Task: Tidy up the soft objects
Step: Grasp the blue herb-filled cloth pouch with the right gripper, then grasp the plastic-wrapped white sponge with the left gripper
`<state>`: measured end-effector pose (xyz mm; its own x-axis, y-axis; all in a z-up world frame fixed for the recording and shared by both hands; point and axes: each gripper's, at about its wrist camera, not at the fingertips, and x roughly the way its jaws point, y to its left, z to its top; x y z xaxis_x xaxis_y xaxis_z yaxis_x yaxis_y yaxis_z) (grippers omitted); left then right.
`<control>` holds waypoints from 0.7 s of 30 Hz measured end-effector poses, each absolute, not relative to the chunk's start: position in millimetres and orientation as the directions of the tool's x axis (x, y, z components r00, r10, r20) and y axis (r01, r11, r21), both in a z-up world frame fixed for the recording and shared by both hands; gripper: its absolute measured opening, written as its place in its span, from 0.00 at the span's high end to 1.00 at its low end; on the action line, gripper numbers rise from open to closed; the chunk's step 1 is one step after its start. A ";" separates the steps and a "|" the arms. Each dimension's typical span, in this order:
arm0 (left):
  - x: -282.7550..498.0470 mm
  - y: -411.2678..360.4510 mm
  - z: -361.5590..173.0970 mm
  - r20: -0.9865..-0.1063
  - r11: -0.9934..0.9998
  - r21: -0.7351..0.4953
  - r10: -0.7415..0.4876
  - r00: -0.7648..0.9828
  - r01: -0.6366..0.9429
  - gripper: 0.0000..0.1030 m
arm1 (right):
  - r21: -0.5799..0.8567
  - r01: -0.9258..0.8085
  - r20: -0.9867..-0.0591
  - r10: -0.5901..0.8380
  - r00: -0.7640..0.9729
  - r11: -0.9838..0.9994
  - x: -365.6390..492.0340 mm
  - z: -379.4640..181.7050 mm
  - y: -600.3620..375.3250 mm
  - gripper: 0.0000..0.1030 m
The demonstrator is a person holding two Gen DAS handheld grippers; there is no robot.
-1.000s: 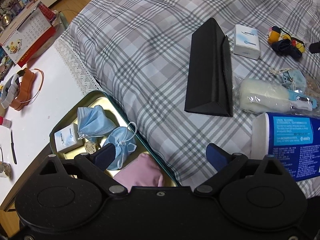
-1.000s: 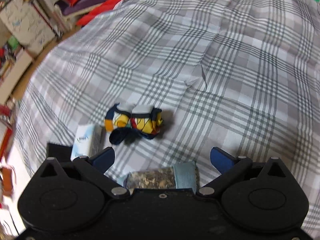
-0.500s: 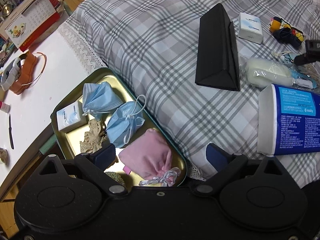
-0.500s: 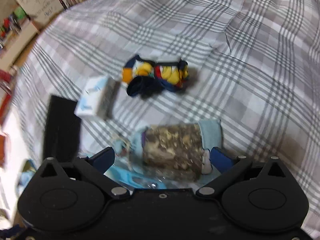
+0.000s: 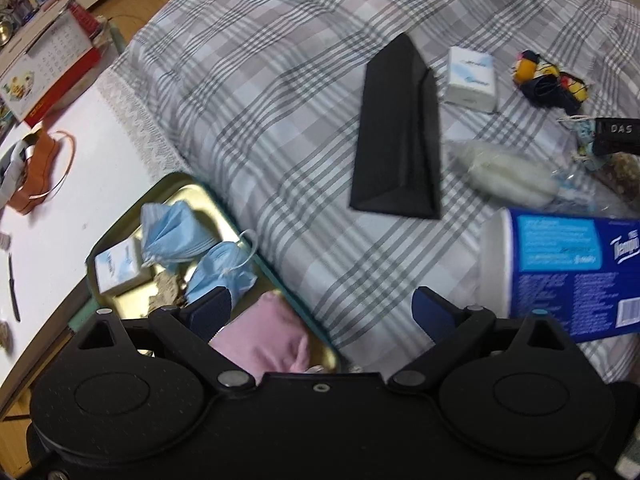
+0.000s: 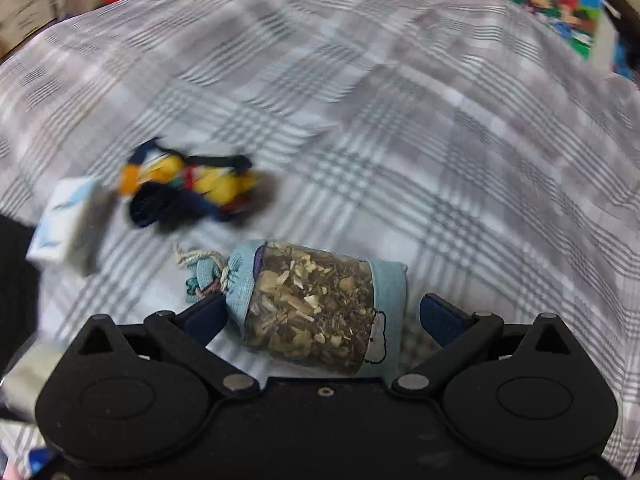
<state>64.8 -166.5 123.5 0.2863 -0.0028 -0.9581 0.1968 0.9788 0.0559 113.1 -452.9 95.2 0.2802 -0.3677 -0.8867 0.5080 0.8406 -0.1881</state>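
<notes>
The right claw [image 6: 322,312] is spread wide around a herb sachet [image 6: 316,312] with a blue cloth top, lying on the plaid bedspread [image 6: 440,140]; the left finger touches its tied end, the right one stands apart. Beyond lie a colourful sock bundle [image 6: 188,190] and a tissue pack [image 6: 66,224]. The left claw [image 5: 322,312] hangs wide and empty over the edge of a gold tin tray [image 5: 182,186] holding face masks [image 5: 172,232] and a pink pouch [image 5: 268,340].

Bare plaid bedspread [image 5: 280,92] lies open left of the black triangular box [image 5: 400,136]; right of it crowd a tissue pack [image 5: 472,76], fluffy packet [image 5: 504,172] and blue canister [image 5: 576,268].
</notes>
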 end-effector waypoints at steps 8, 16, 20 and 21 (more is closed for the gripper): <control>91.0 -211.2 132.4 -0.963 0.973 -0.074 -0.127 0.239 0.218 0.08 | -0.024 0.567 -0.924 -0.235 0.302 0.823 108.3 89.0 -474.0 0.01; 118.7 -249.6 120.4 -0.964 0.970 -0.163 -0.196 0.181 0.181 0.09 | 0.022 0.586 -0.925 -0.205 0.319 0.810 108.1 85.4 -484.1 0.01; 125.6 -265.9 107.7 -0.970 0.969 -0.177 -0.201 0.139 0.171 0.09 | 0.022 0.597 -0.921 -0.216 0.324 0.802 106.7 87.5 -486.6 0.01; 126.6 -269.3 104.6 -0.971 0.969 -0.180 -0.203 0.130 0.170 0.09 | 0.018 0.600 -0.920 -0.223 0.324 0.800 105.2 88.6 -486.9 0.01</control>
<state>126.6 -269.3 104.6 0.1296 -0.2032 -0.9705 0.1702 0.9688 -0.1801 105.2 -486.9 88.6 0.3237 -0.2226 -0.9196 0.6003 0.7995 0.0178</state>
